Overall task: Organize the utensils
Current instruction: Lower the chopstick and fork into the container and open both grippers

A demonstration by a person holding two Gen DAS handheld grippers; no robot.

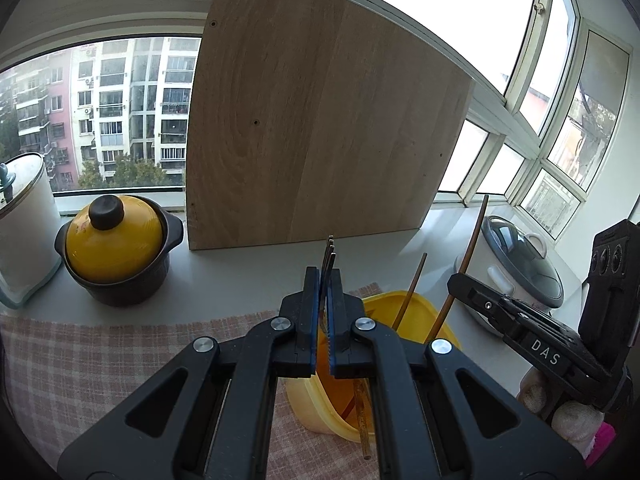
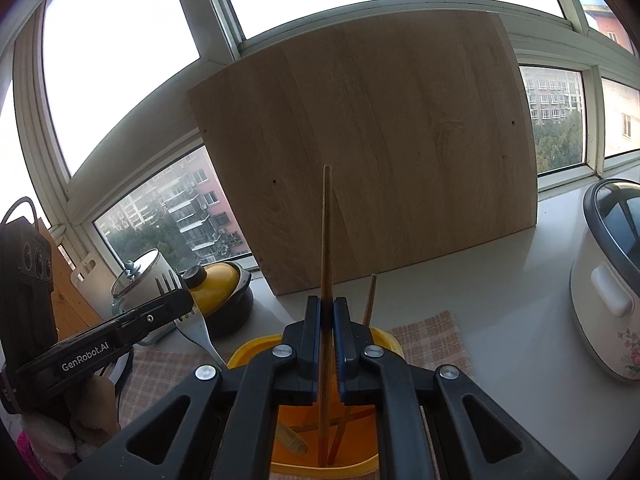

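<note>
My left gripper (image 1: 325, 276) is shut on a metal fork (image 1: 330, 250), whose tines stick up past the pads, above a yellow plastic container (image 1: 404, 298). From the right wrist view that fork (image 2: 169, 280) shows upright in the left gripper (image 2: 182, 300), left of the container (image 2: 248, 350). My right gripper (image 2: 327, 304) is shut on a wooden chopstick (image 2: 326, 232) whose lower end reaches down into the container. In the left wrist view the right gripper (image 1: 458, 280) holds that chopstick (image 1: 474, 240) at the right. A second chopstick (image 2: 370, 296) leans in the container.
A large wooden board (image 1: 320, 120) leans on the window behind. A dark pot with a yellow lid (image 1: 116, 240) and a white canister (image 1: 24, 224) stand at the left, a rice cooker (image 1: 520, 264) at the right. A checked cloth (image 1: 100, 360) lies under the container.
</note>
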